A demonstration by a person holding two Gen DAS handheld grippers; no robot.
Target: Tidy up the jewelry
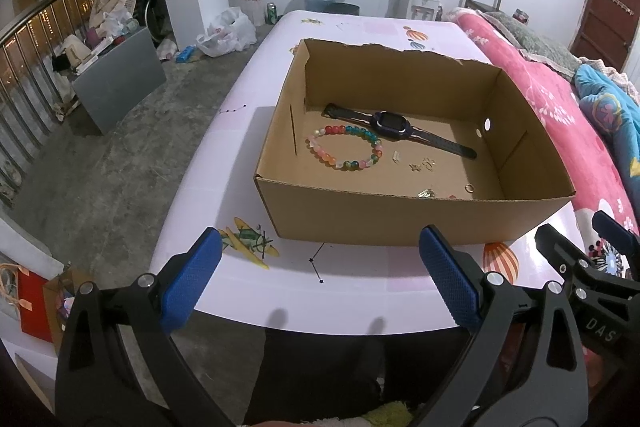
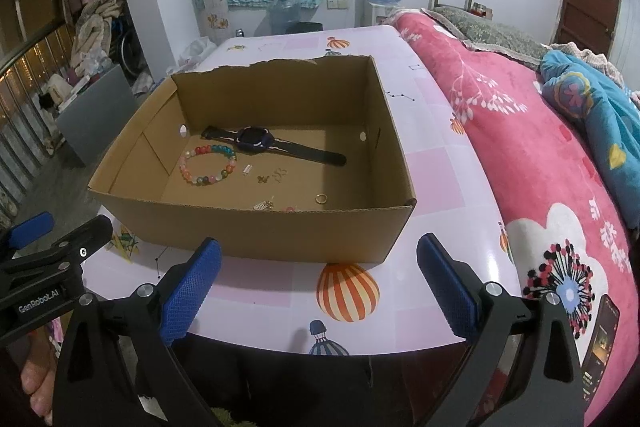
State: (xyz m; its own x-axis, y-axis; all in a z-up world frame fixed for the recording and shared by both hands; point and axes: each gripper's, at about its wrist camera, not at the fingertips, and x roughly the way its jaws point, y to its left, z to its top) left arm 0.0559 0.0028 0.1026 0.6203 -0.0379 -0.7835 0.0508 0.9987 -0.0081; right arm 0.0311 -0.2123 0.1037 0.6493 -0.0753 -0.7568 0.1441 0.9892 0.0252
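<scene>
Left claw (image 1: 320, 279) spread wide, empty, hovering over the near edge of the counter (image 1: 352, 291). Right claw (image 2: 318, 283) likewise wide and empty, just beside it, above the same near edge. Both short of the cardboard box (image 2: 256, 235), touching nothing.

Ahead, sitting mid-counter: the open-topped box, far wall torn along its top. All the jewelry on its floor. Toward the far wall, a dark-strapped watch (image 1: 394, 125) laid flat, strap stretched out diagonally. Just beside it, nearer the left wall, a multicoloured bead bracelet (image 1: 346, 147) lying in a loop, apparently touching the watch at its far right beads. Scattered nearer the front wall: a small pale clasp-like piece (image 1: 396, 157), two tiny gold charms (image 1: 422, 165), a gold ring (image 2: 321, 198), and a small gold piece (image 2: 262, 205) half hidden behind the front rim.

Likely handling: watch light, case rigid, strap floppy; best pinched across the case or the strap close to it. Bracelet light, beads hard and smooth, probably on elastic, prone to roll; best taken across one arc of the loop. Ring and charms tiny, flat on cardboard, slippery between broad pads; a narrow, vertical pinch needed. Box walls high, so entry from above.
</scene>
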